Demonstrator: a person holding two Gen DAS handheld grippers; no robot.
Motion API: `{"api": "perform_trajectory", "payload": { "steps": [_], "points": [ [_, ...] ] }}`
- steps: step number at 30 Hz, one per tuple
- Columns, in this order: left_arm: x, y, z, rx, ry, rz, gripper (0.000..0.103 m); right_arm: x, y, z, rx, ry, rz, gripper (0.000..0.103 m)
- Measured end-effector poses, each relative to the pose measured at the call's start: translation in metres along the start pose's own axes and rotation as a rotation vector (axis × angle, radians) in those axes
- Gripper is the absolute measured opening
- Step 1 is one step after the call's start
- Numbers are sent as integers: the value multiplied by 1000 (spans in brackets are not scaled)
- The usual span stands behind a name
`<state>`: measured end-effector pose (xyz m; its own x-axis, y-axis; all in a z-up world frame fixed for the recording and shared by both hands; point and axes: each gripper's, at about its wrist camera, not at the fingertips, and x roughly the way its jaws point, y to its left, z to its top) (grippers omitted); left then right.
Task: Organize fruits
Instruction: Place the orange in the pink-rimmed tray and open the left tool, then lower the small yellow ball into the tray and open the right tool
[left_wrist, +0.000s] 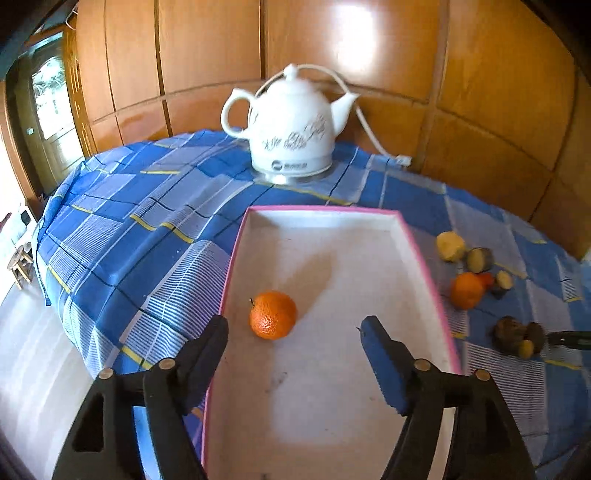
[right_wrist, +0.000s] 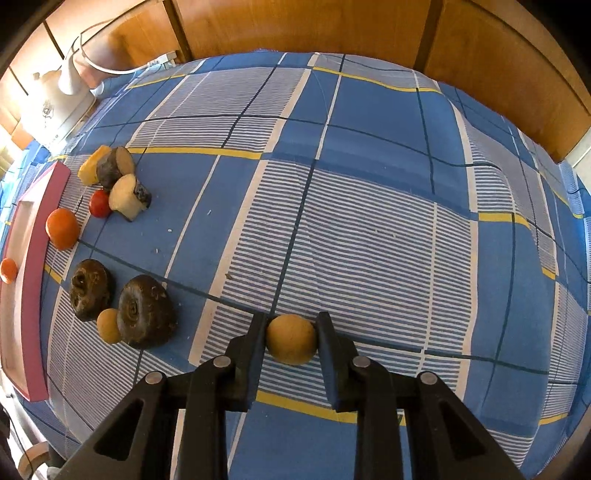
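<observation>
In the left wrist view an orange lies inside the white box with a pink rim, just beyond my left gripper, which is open and holds nothing. A second orange and cut fruit pieces lie on the cloth right of the box. In the right wrist view my right gripper is shut on a small round tan fruit just above the checked cloth. Two dark round fruits and a small tan one lie to its left, with an orange and a red fruit farther back.
A white kettle with a cord stands at the back of the table, behind the box. The blue checked cloth covers the table, with wooden panels behind. The table's left edge drops to the floor.
</observation>
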<state>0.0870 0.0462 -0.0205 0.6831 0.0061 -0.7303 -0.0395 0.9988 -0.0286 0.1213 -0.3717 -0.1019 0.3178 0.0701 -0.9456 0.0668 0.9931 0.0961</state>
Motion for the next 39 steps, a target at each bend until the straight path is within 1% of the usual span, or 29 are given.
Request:
{"api": "perform_trajectory", "payload": {
  "steps": [2,4,6,8,12,17,22,26,28,30,34,39],
  "points": [
    [-12,-1,-2,-19,-22,-6,82,0,3,-2,0,-2,-2,27],
    [-21,4,-5,-60,-44,-1,84,-1,4,-3,-3,-3,-6,27],
    [-28,13,-10,-110,-55,5,86,-2,7,-5,-10,-6,-14,27],
    [-30,20,-15,-124,-49,19,86,-2,10,-6,-14,-9,-20,27],
    [-27,30,-28,-112,-24,54,86,-3,12,-6,-11,-18,-23,27],
    [-25,36,-41,-116,-1,61,86,-3,12,-6,-7,-29,-26,27],
    [-23,30,-45,-104,16,29,87,-6,10,-8,8,-43,-15,27],
    [-26,24,-44,-80,5,9,95,-29,16,-11,8,-111,31,27],
    [-28,23,-43,-82,-2,1,97,-42,30,-13,-17,-143,72,27],
    [-29,22,-42,-83,-5,-4,99,-52,52,-15,-61,-160,129,27],
    [-29,26,-42,-94,2,-5,100,-62,111,-19,-173,-172,239,27],
    [-33,31,-42,-108,-15,6,101,-69,186,-25,-306,-169,372,27]
  ]
}}
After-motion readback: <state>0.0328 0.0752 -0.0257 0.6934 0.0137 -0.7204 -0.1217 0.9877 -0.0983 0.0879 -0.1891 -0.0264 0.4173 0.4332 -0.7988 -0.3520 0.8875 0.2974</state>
